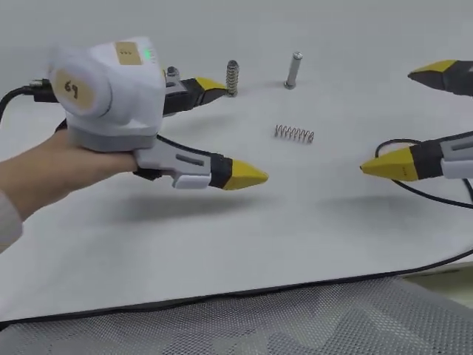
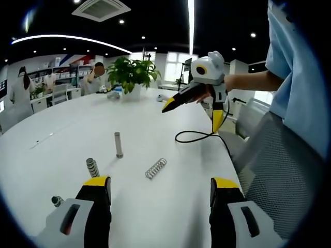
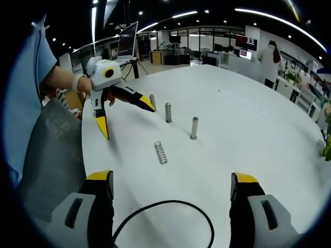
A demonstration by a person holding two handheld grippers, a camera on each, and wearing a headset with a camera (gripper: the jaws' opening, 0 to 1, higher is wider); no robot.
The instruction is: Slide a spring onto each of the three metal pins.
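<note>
Loose coiled spring [image 1: 294, 134] lying flat, bare upright pin [image 1: 293, 70]

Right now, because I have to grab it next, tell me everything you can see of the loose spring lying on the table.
The loose spring is a short coil of thin silvery wire, metal by its look, with open, even turns. It lies on its side on the white table, touching nothing else. It rests nearer the person than the bare upright pin, between the open left gripper and the open right gripper, clear of both.
</note>
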